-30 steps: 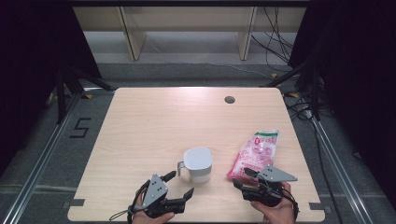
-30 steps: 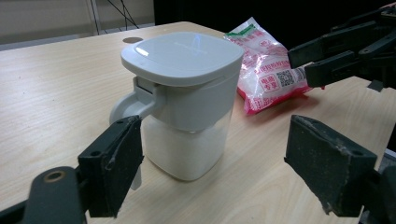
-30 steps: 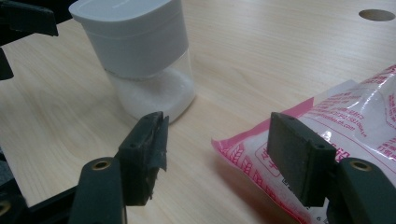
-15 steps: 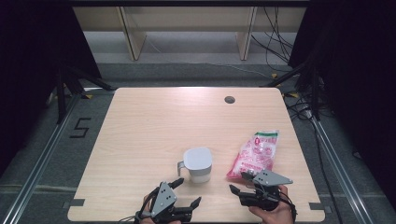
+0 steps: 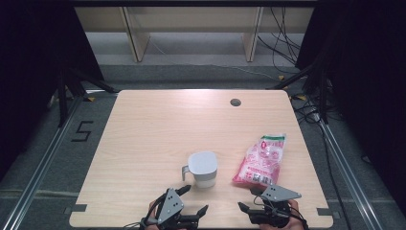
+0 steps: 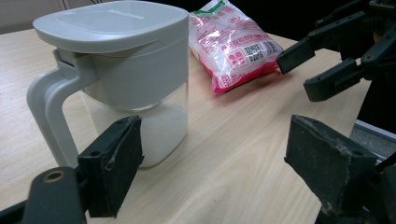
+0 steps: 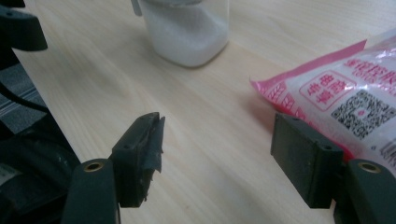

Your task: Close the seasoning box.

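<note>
left claw at the near desk edge, jaws spread wide with nothing between them; right claw likewise open and empty, its jaws having just been widening a little more. hands under both claws cut off by the bottom of the high view, only knuckles and cable showing. in the left gripper view, own pads frame a lidded jug, clear-walled with a grey lid and handle, white granules filling the lower part; level hard to judge behind the near pad. right claw seen farther off there, its body cut off at the frame's right edge. in the right gripper view, jug cropped at the top, only its base and the white contents visible; right pad overlapping the near corner of a pink and white packet, touching or just short of it impossible to tell. print on the packet too blurred to read beyond a qr code.

from above, jug standing upright on the desk just beyond the left claw, handle toward the left; packet lying flat to its right, just beyond the right claw.

against a second ago: both claws drawn back toward the near edge, left one no longer beside the jug handle, right one off the packet's near end; jug and packet unmoved.
</note>
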